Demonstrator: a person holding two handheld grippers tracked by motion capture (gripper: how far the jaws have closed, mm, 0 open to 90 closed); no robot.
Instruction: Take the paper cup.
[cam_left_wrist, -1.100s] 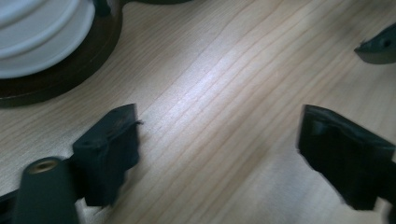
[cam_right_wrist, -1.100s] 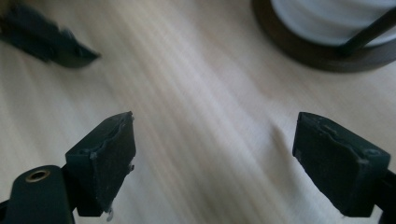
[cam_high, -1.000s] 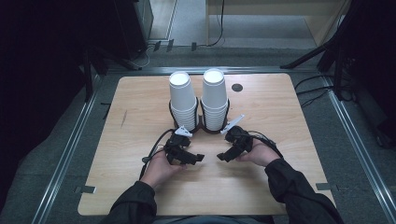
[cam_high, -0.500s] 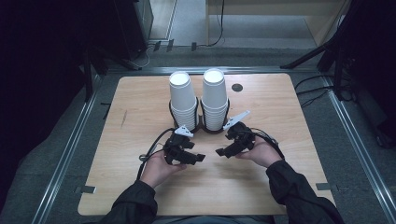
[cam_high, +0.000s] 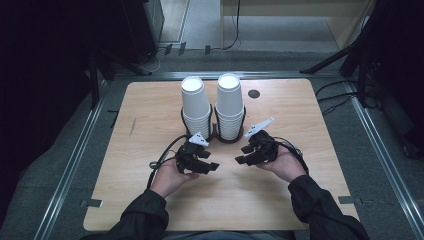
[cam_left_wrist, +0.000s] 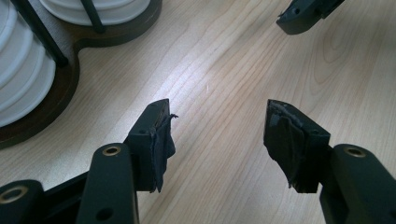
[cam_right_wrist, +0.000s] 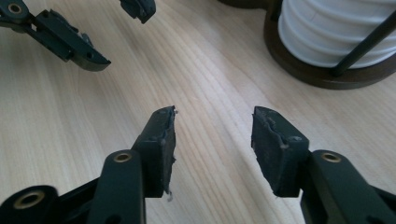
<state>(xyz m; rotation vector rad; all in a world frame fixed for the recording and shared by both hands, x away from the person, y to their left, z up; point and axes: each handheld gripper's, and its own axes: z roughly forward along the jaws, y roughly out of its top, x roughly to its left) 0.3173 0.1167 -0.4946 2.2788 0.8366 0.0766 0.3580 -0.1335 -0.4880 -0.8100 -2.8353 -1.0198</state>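
Observation:
Two tall stacks of white paper cups (cam_high: 195, 102) (cam_high: 230, 102) stand upside down in a dark twin-ring holder (cam_high: 216, 134) on the wooden table (cam_high: 150, 125). My left gripper (cam_high: 212, 167) lies low in front of the left stack and points right. My right gripper (cam_high: 241, 155) faces it from the right. The left gripper (cam_left_wrist: 217, 126) has a wide gap with bare wood between its pads. The right gripper (cam_right_wrist: 214, 126) is the same. Both pairs of jaws have just been closing, with nothing between them.
The holder's base (cam_left_wrist: 65, 93) and the lowest cup rims (cam_left_wrist: 23, 70) lie close on the left in the left gripper view. In the right gripper view they sit at the upper right (cam_right_wrist: 299, 65). A small dark hole (cam_high: 254, 93) marks the table's far side.
Both hands stay in nearly the same place in front of the cup holder. The jaws of each gripper stand a little closer together than a second ago.

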